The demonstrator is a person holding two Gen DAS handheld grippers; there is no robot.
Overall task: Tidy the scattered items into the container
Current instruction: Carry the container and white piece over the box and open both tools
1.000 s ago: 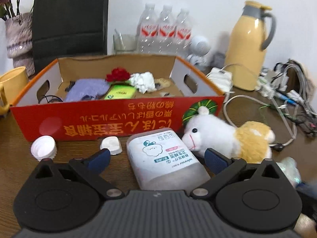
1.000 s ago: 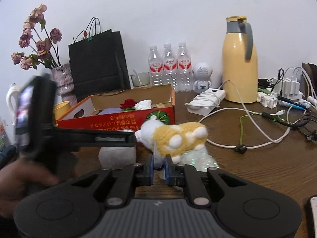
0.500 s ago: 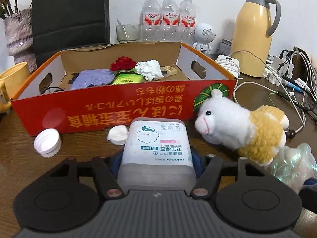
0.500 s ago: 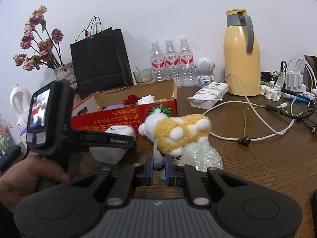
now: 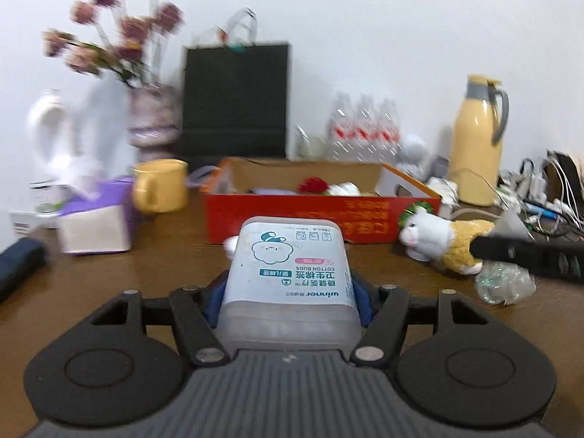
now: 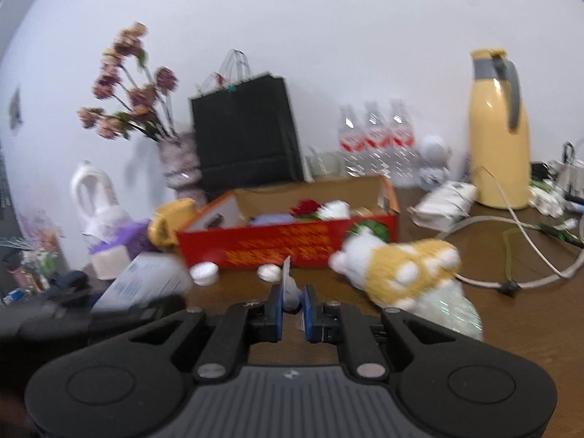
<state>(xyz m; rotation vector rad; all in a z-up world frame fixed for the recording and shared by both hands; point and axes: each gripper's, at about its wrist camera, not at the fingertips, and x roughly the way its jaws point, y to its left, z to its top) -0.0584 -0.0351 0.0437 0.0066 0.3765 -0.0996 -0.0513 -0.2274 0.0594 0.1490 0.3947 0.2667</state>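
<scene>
Jaws of left gripper [image 5: 288, 288] clamp the cotton-bud box [image 5: 290, 273], right gripper [image 6: 292, 304] pinches a wrapper; plush toy [image 6: 398, 273] and caps remain outside the carton [image 6: 292, 246]

The translucent cotton-bud box with the white printed label [image 5: 288, 273] hides the left gripper's blue fingertips [image 5: 212, 297] almost wholly, and in the right wrist view it is only a pale blur [image 6: 146, 281]. The dried pink flowers in the mottled vase [image 5: 113, 43] are smeared by motion. What the right gripper [image 6: 291, 304] pinches is thin and whitish, perhaps a tag, too blurred to name. The red-and-orange cardboard box's front wall [image 5: 303, 215] conceals most of its contents.
</scene>
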